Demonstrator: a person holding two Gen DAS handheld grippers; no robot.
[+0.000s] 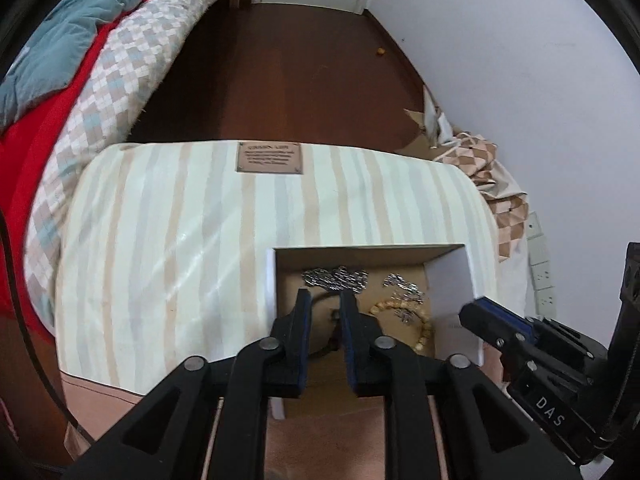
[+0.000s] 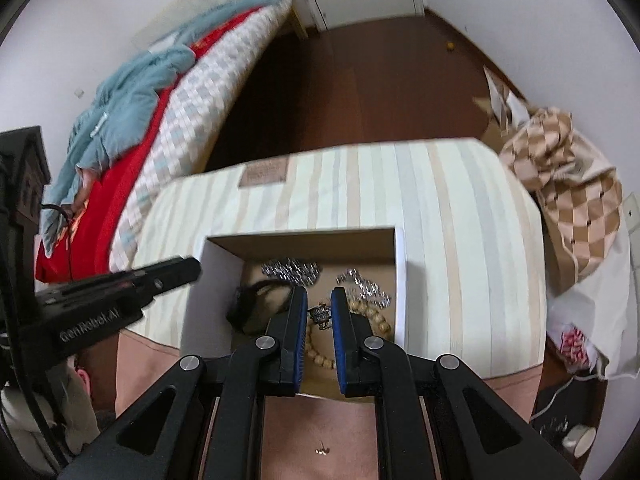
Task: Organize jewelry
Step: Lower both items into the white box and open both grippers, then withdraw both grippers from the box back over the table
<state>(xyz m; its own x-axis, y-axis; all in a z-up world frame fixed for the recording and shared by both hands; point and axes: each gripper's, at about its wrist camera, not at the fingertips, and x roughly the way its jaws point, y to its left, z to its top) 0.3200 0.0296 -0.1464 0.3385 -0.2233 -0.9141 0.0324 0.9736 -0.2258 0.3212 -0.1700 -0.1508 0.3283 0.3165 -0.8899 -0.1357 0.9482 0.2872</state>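
An open white box sits on a striped top. On its brown floor lie a silver chain, a second silver chain, a pale beaded bracelet, a small silver charm and a dark corded piece. My left gripper points down over the box's left part, jaws a narrow gap apart, nothing pressed. My right gripper hangs over the charm and beads, also slightly apart and empty.
A bed with red and teal covers runs along the left. A checkered bag slumps at the right by the wall. A tiny gold piece lies on the pink surface near me. A tape roll sits low right.
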